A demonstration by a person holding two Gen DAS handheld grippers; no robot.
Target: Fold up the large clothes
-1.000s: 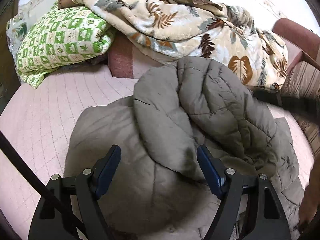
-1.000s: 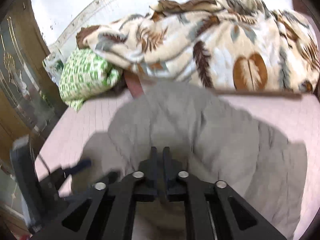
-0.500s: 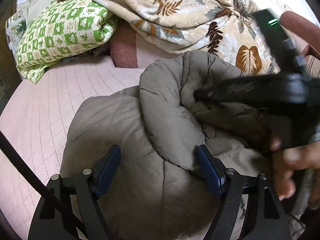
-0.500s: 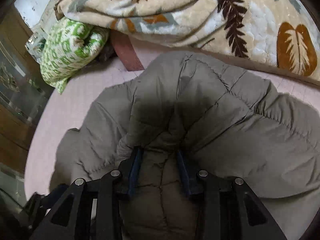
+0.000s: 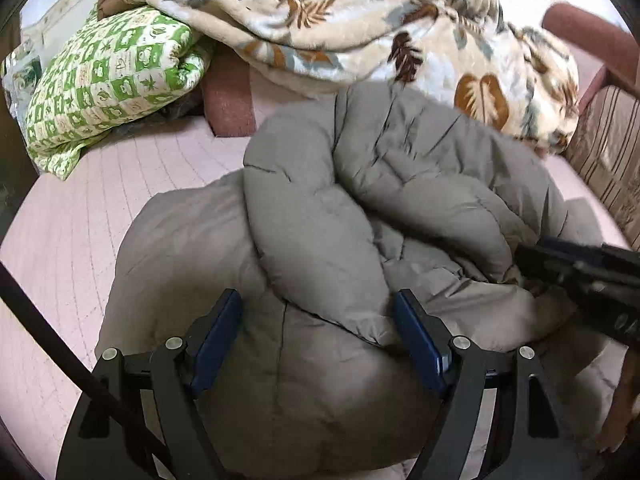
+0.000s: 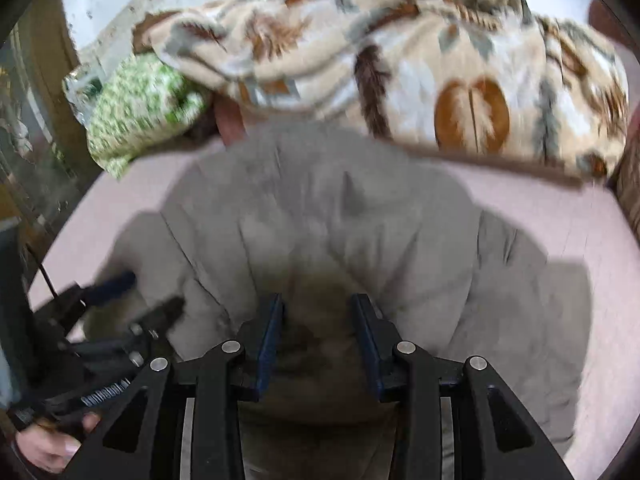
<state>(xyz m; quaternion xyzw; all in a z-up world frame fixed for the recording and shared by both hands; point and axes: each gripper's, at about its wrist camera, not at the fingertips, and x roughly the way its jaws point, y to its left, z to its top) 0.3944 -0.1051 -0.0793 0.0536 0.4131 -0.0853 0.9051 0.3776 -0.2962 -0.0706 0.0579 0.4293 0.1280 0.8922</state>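
Note:
A large grey puffer jacket (image 5: pixel 360 216) lies bunched on the pink quilted bed (image 5: pixel 80 240), one padded part folded over the rest. My left gripper (image 5: pixel 318 332) is open, its blue pads on either side of a fold near the jacket's near edge. My right gripper (image 6: pixel 318 332) is open just above the jacket (image 6: pixel 360 220), with nothing between its pads. It also shows at the right edge of the left wrist view (image 5: pixel 580 268). The right wrist view is motion-blurred.
A leaf-patterned beige blanket (image 5: pixel 380 32) is heaped at the back of the bed. A green-and-white checked pillow (image 5: pixel 108 84) lies at the back left. A maroon cushion (image 5: pixel 228 96) sits between them. A striped cushion (image 5: pixel 612 148) is at the right edge.
My right gripper, which was closed around a jacket fold, has opened and pulled back toward the right. The folded part has dropped onto the jacket. My left gripper has hardly moved.

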